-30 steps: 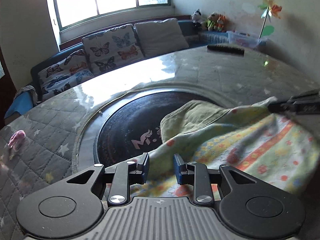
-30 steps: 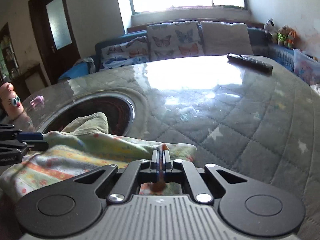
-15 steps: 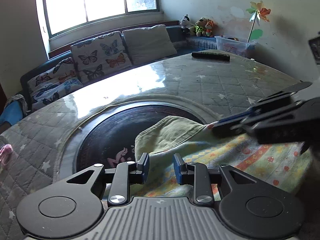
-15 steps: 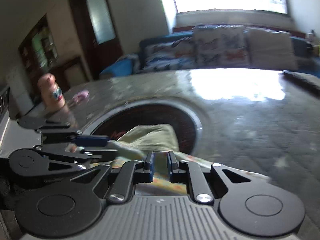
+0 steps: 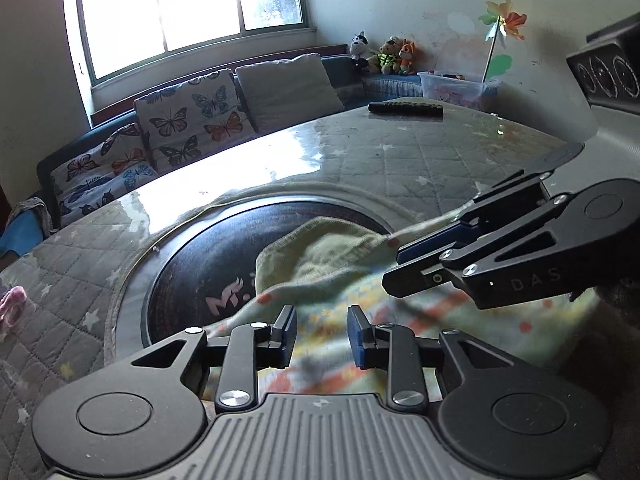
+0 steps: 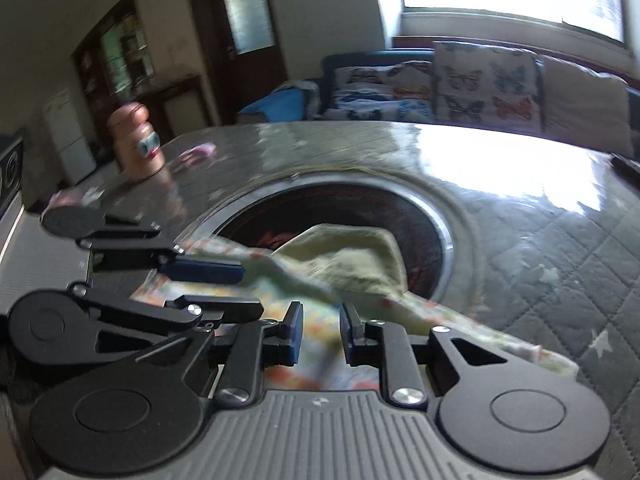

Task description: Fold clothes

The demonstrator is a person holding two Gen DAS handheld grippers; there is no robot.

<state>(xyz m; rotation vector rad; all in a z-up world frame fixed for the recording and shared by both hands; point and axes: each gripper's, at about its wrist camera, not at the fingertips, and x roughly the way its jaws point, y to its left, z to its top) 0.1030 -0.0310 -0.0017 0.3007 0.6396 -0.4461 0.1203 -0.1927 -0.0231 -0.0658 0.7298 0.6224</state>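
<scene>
A floral cloth [image 5: 328, 256] with a pale green lining lies crumpled on the quilted table [image 5: 420, 160], partly over the dark round inset [image 5: 200, 264]. My left gripper [image 5: 322, 334] hovers just over the near part of the cloth, open, with nothing pinched between its blue pads. From the right my right gripper [image 5: 394, 270] reaches in sideways above the cloth. In the right wrist view the right gripper [image 6: 320, 332] is open over the blurred cloth [image 6: 352, 256]. The left gripper [image 6: 252, 290] sits close at its left, also open.
A black remote [image 5: 405, 109] lies at the table's far side. A small pink object [image 5: 12, 304] sits at the left edge, and a pink toy figure [image 6: 136, 140] stands at the far left. A cushioned bench and a plastic box [image 5: 456, 86] lie behind the table.
My right gripper opened, let go of the cloth's edge and swung left, close to the left gripper. The left gripper stayed open over the cloth.
</scene>
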